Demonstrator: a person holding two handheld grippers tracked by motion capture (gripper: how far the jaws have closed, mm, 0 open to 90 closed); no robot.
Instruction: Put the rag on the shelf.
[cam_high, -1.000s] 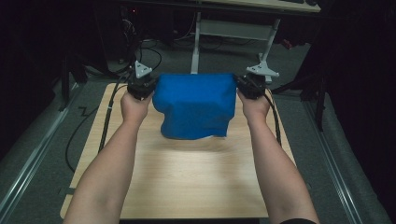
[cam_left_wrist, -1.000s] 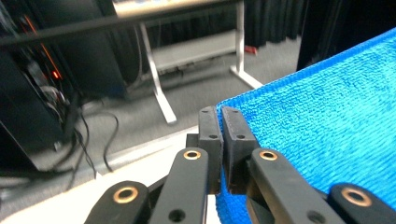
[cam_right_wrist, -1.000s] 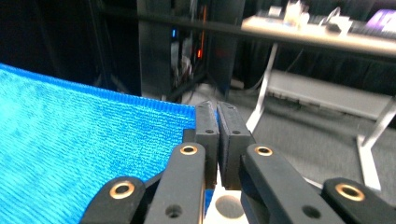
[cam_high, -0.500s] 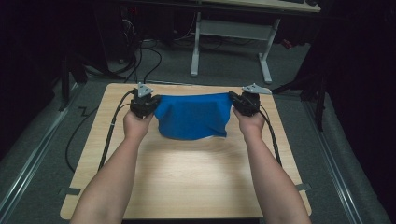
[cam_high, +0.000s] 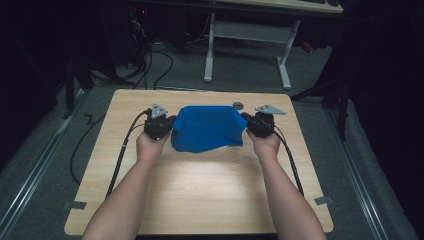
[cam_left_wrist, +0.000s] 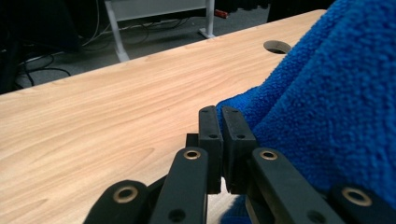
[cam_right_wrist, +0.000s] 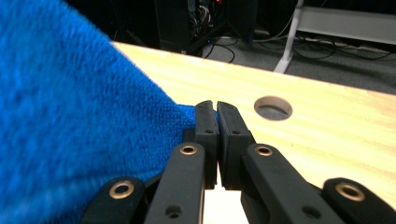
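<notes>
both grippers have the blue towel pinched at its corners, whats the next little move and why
Probably lower both hands and lay the held edge flat. The left gripper and right gripper are each shut on a far corner of the blue towel, which is stretched between them, its near edge already resting on the table.

The light wooden table (cam_high: 210, 200) was overlooked from high above its near edge, while it was viewed closely and low from each gripper camera, its round grommet hole (cam_left_wrist: 279, 46) being shared.
</notes>
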